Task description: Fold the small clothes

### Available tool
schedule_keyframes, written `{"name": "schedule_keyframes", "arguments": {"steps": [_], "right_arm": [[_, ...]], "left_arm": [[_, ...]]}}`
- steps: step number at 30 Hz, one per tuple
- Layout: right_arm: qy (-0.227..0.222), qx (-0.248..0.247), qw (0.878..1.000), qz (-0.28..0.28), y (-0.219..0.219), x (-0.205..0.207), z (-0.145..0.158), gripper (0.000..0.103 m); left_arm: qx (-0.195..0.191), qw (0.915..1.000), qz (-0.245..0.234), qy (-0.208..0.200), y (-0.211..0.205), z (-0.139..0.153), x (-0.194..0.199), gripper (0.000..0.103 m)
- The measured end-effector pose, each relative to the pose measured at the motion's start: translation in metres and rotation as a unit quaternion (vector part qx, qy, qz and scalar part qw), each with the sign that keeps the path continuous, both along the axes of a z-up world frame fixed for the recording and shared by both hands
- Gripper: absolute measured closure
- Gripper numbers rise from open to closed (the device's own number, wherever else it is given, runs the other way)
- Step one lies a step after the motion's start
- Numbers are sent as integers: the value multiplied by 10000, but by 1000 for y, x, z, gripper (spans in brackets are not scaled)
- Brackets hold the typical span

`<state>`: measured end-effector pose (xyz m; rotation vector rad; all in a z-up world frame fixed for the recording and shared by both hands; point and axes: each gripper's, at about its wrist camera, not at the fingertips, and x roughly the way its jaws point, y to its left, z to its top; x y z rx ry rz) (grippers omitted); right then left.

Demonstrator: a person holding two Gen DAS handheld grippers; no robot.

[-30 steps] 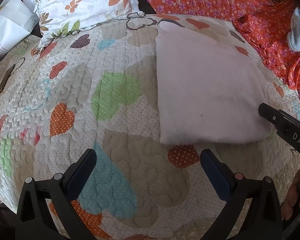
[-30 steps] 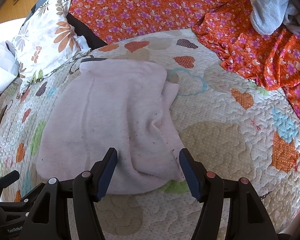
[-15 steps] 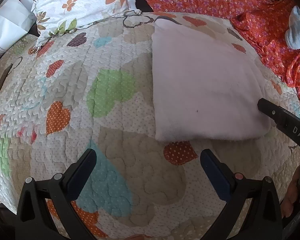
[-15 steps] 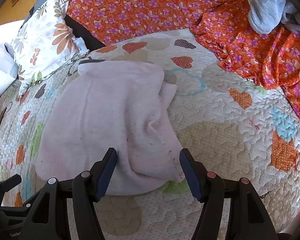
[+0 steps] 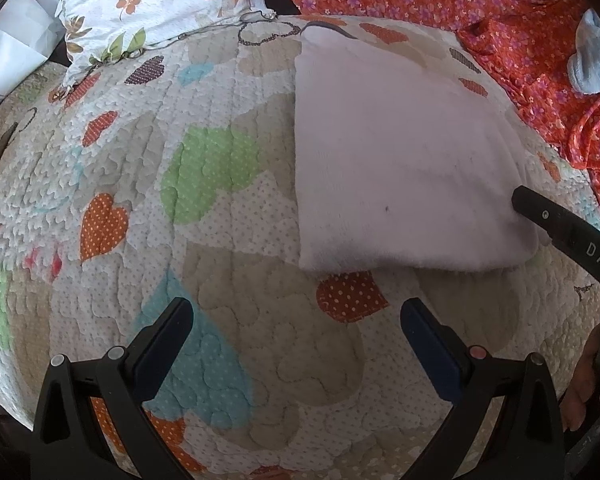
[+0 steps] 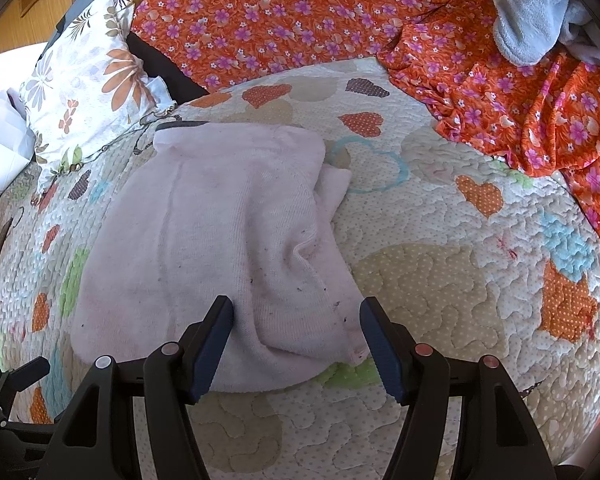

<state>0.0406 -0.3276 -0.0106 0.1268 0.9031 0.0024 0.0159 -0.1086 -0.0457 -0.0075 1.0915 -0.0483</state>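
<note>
Barely anything shifts: both grippers creep closer to the pale pink garment (image 6: 220, 248), soft fleecy knit, folded flat on the quilted heart-patterned bedspread (image 6: 440, 280). Right gripper (image 6: 296, 340) hovers wide open, empty, over its rumpled near corner; left gripper (image 5: 296, 344) gapes empty just short of it, probably lining up another fold.

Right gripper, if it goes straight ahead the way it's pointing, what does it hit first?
Probably the pink garment: the open right gripper already straddles its near edge, with no gap visible ahead, though its height above the cloth is unclear.
</note>
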Motion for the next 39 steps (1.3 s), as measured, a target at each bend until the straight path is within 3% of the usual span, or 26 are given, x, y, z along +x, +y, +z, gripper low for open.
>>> {"name": "schedule_keyframes", "arguments": {"steps": [39], "right_arm": [[-49,18,10000,74,9,-4,2,31]], "left_arm": [[-82,9999,-3,108,2,-6,0,0]]}}
